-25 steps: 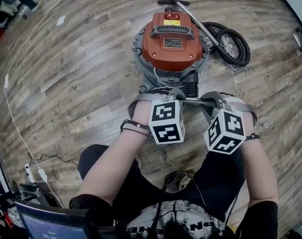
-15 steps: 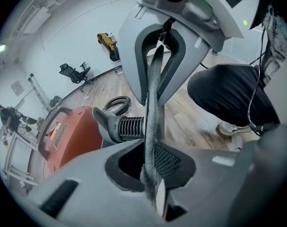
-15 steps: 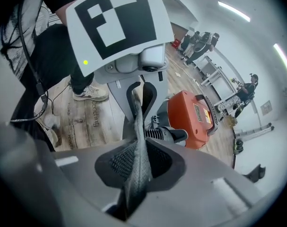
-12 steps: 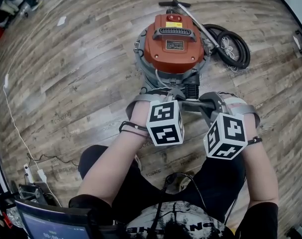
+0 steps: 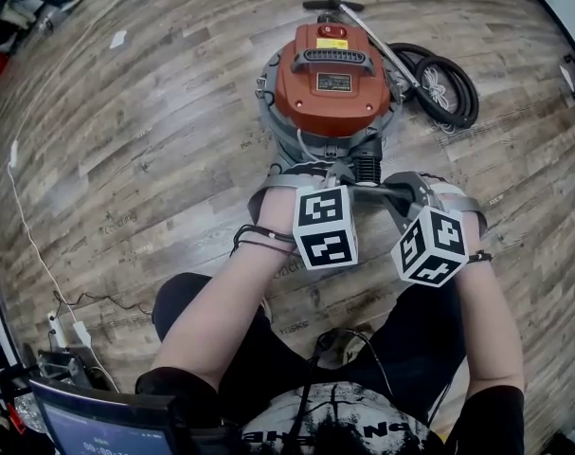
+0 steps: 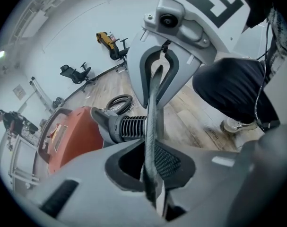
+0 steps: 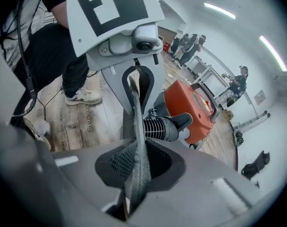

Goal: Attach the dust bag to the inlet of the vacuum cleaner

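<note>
While the person crouches on the wood plank floor (image 5: 126, 131), the orange vacuum cleaner (image 5: 330, 79) stands just ahead of their knees, with a black hose (image 5: 448, 83) coiled at its right and a metal wand (image 5: 382, 50) lying slantwise beside it. Off to the left there's a thin white cable (image 5: 31, 245) trailing over the boards, plus a screen (image 5: 88, 429) at the bottom corner. Nothing sits between the grippers and the machine.

The dust bag (image 6: 152, 103) only shows as a thin grey fabric edge, pulled taut between the two grippers – I can't make out the rest of it. The left gripper (image 6: 153, 160) has its jaws nearly together, pinching one end of that edge, and the right gripper (image 7: 136, 162) is clamped the same way on the other end. The stretched edge hangs right in front of the black ribbed inlet (image 6: 129, 126) on the near side of the drum — close, but whether it touches I can't tell.
</note>
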The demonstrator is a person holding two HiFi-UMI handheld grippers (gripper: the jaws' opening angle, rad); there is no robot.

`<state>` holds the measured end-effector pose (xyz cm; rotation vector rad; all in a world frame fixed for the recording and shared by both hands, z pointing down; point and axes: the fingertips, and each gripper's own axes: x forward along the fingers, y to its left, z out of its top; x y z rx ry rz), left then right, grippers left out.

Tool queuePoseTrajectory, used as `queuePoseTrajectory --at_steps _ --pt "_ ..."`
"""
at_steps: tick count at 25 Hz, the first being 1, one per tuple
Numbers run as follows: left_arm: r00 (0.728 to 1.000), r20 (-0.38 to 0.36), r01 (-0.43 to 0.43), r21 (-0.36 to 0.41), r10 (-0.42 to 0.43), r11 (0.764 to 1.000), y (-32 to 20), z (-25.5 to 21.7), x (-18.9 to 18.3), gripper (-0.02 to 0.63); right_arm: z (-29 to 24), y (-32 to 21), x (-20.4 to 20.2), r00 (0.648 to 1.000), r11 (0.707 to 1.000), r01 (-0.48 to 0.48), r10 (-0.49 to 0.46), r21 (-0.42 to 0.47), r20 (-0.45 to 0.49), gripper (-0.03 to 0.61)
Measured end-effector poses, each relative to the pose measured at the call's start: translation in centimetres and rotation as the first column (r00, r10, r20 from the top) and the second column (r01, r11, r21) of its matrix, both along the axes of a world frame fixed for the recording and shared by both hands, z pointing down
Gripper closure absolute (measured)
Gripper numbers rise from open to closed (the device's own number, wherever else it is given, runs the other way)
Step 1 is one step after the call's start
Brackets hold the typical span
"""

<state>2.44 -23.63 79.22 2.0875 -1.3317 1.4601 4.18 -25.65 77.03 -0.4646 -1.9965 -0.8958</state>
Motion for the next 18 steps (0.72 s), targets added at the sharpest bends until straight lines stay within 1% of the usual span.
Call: queuePoseTrajectory --at_steps 5,9,13,18 --pt "0.999 -0.001 -0.032 0.028 0.032 0.999 -0.7 -1.1 0.7 0.579 0.9 -1.3 0.2 0.998 0.997 -0.057 0.058 -0.057 0.003 0.534" --pt "0.998 -0.001 -0.063 0.049 0.063 0.997 -1.6 -2.1 1.6 0.580 2.0 -2.2 0.4 0.996 0.993 -0.093 0.093 -0.070 0.000 0.534" --pt "0.999 -0.045 -0.026 0.049 0.028 0.998 -1.7 -1.9 0.7 0.578 1.6 -2.2 -0.2 0.997 0.996 -0.081 0.082 -0.042 0.009 0.531" --pt "0.998 -0.060 0.022 0.002 -0.022 1.000 -0.7 -0.1 -0.5 0.580 0.3 -0.7 -1.0 1.000 1.000 -0.025 0.026 0.015 -0.009 0.532"
